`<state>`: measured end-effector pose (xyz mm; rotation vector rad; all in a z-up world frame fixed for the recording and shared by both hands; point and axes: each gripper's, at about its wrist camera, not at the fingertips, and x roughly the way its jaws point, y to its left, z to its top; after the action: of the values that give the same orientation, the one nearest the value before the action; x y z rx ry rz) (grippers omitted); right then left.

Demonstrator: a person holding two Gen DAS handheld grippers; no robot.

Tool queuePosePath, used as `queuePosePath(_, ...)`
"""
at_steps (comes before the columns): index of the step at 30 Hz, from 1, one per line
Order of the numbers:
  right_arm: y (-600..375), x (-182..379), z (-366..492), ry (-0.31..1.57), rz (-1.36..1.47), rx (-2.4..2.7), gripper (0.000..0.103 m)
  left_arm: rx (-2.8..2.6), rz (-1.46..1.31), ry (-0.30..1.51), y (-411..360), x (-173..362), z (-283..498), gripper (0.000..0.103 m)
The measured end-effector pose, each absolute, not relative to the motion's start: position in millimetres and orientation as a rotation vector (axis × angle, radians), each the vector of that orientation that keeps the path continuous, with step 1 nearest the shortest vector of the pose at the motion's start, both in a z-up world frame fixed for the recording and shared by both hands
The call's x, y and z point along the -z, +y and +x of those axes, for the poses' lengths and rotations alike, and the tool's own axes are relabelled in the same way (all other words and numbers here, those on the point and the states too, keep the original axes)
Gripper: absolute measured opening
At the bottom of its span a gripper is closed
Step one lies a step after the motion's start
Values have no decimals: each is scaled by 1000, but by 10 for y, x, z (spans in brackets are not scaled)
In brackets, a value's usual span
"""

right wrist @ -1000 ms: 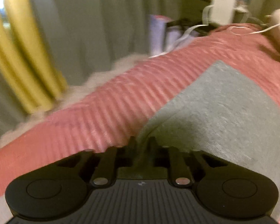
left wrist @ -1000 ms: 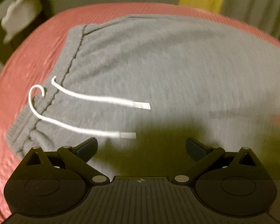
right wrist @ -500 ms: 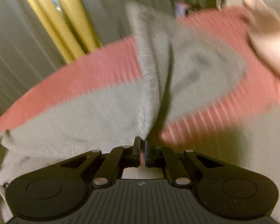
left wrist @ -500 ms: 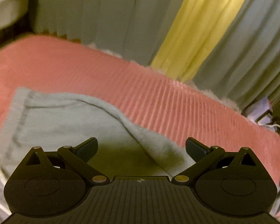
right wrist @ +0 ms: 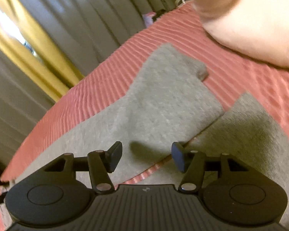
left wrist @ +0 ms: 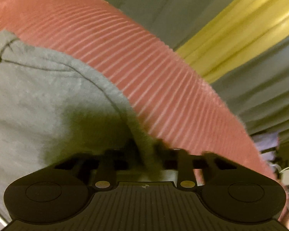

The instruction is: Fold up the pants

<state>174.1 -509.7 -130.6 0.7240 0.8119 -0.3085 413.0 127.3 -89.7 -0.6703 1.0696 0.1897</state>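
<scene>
Grey sweatpants (left wrist: 38, 100) lie on a red ribbed bedspread (left wrist: 154, 73). In the left wrist view my left gripper (left wrist: 146, 150) is shut on the pants' far edge, with a ridge of grey cloth pinched between the fingers. In the right wrist view my right gripper (right wrist: 147, 156) is open and empty, just above a pant leg (right wrist: 163, 100) that lies flat across the bedspread (right wrist: 240, 80). A second grey layer (right wrist: 256, 134) lies to its right.
Grey and yellow curtains (left wrist: 231, 28) hang behind the bed and show in the right wrist view (right wrist: 38, 44). A pale pink pillow (right wrist: 250, 23) sits at the upper right. Clutter (left wrist: 285, 165) stands beyond the bed's right end.
My left gripper has closed on the pants' edge; it was open. My right gripper has let go of the pant leg and opened; the leg now lies flat.
</scene>
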Motion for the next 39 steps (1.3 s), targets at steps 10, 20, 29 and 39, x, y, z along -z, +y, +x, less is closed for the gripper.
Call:
queuePosePath(10,-5399,1574,1809,767,1024,296,43,-170,-637,1001,1190,814,4072,8)
queuePosePath(20,-5371,1571,1785,770,963,315,3,-158,-653,954,1237,686,3907,7)
queuePosePath(29,-5427,646,1528,544,924,208,2,16,-609,754,1473,-259,2879,7)
queuePosePath(39,-5489,553,151,562,883,261,3,84,-670,846,1787,443,789,8)
